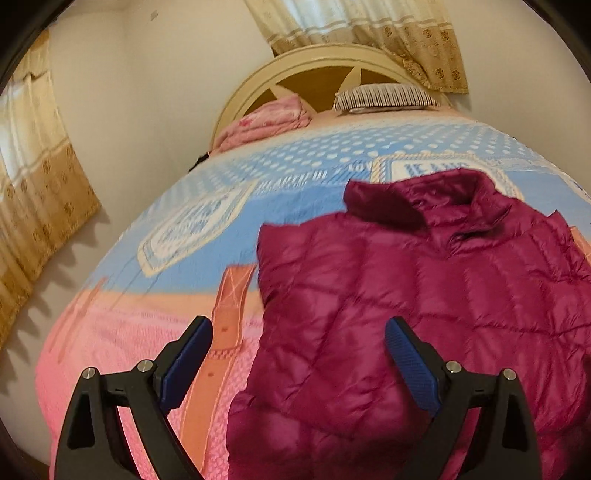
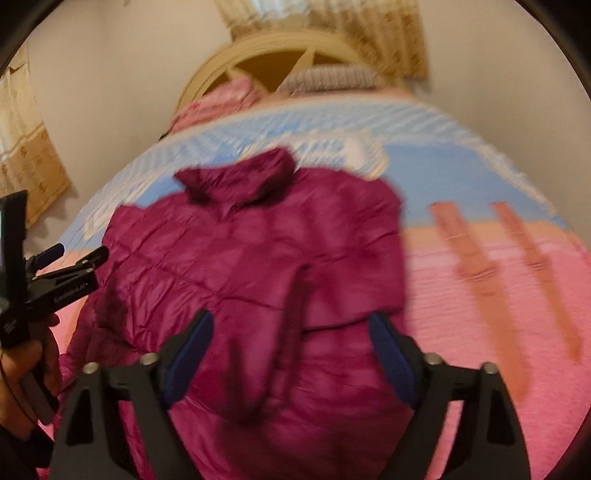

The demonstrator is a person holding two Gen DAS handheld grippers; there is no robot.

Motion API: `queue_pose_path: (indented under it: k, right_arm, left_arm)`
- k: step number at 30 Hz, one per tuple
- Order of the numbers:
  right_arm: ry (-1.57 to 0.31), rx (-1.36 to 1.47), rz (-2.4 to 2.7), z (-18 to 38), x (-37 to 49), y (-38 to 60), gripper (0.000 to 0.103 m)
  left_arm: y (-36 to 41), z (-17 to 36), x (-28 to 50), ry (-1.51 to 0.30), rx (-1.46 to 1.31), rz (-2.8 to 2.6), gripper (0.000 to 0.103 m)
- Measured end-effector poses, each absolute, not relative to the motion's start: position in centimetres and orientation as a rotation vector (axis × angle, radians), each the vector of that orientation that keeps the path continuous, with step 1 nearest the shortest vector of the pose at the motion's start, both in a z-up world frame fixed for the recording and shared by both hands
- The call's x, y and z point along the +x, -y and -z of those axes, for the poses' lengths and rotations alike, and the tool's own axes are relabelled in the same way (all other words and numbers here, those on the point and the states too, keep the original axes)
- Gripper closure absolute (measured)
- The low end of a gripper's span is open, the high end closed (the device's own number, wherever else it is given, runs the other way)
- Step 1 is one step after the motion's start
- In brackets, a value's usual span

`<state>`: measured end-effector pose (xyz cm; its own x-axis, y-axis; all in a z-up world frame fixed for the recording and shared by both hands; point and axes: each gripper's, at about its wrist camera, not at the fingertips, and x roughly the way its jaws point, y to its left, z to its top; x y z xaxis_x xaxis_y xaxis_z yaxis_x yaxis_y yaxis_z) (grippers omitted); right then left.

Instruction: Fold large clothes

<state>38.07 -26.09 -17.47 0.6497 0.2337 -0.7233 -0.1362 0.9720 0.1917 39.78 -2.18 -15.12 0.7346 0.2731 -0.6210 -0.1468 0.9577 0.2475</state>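
Left gripper (image 1: 298,334) spread wide, blue pads (image 1: 410,367) apart with nothing pinched, hovering over the near left edge of the magenta puffer jacket (image 1: 406,295). Right gripper (image 2: 291,328) also parted, pads clear of the fabric, poised above the jacket's near middle, nothing clamped. Jacket lying flat on the bed cover (image 1: 147,332), collar (image 1: 424,195) at the far end, one side folded inward across the body. Seen from the right wrist, a hand (image 2: 22,373) at far left gripping the other tool's handle. Farther off, a folded pink blanket (image 1: 266,122) and striped pillow (image 1: 384,96) against the cream headboard (image 1: 236,99), curtains (image 1: 369,33) beyond
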Motion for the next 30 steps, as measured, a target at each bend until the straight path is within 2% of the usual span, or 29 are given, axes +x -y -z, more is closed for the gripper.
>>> queue_pose_path:
  k: [1,2,5,9,10,12,13,14,16,18,19,20,22,30]
  right_arm:
    - [-0.887,0.130,-0.238,18.4,38.8,25.5,0.062]
    - [-0.924,0.140,-0.262,19.0,39.3,25.2,0.084]
    - [-0.904,0.138,-0.242,18.9,38.9,25.5,0.088]
    - [-0.879,0.111,-0.147,18.3,38.5,27.1,0.088]
    - [-0.888,0.096,-0.147,18.3,38.7,27.1,0.082]
    - [-0.900,0.045,-0.101,18.3,38.9,27.1,0.058]
    - [-0.877,0.038,-0.056,17.8,38.9,27.4,0.041]
    - [-0.830,0.056,-0.019,16.9,38.6,28.1,0.039]
    - [-0.743,0.089,0.066,14.9,38.0,28.8,0.040]
    - [-0.682,0.091,0.056,13.2,37.7,28.2,0.058]
    - [-0.676,0.081,0.035,13.0,37.8,27.5,0.071]
    - [-0.684,0.070,-0.002,13.0,38.2,26.3,0.075]
    - [-0.724,0.092,-0.059,13.9,39.4,24.9,0.079]
    - [-0.807,0.098,-0.040,19.4,42.6,23.2,0.079]
  left_arm:
    - [2.1,15.4,39.6,-0.712,0.185,-0.235,0.008]
    - [1.6,15.5,39.4,-0.715,0.181,-0.239,0.008]
    - [0.0,15.7,39.3,-0.720,0.159,-0.255,0.008]
    - [-2.2,16.2,40.0,-0.738,0.122,-0.289,0.008]
    - [-2.5,16.3,40.2,-0.747,0.106,-0.291,0.008]
    - [-2.9,16.1,40.4,-0.755,0.068,-0.289,0.008]
    - [-2.9,15.8,40.4,-0.749,0.050,-0.288,0.008]
    - [-2.9,15.3,40.3,-0.737,0.027,-0.280,0.008]
    - [-2.4,14.0,40.2,-0.702,-0.024,-0.242,0.008]
    - [-1.6,13.1,40.7,-0.679,-0.054,-0.203,0.008]
    - [-1.0,12.8,41.1,-0.673,-0.064,-0.177,0.008]
    - [-0.1,12.6,41.8,-0.675,-0.064,-0.147,0.008]
    - [1.5,13.2,43.5,-0.692,-0.031,-0.130,0.008]
    - [1.5,20.5,46.1,-0.833,0.039,-0.186,0.008]
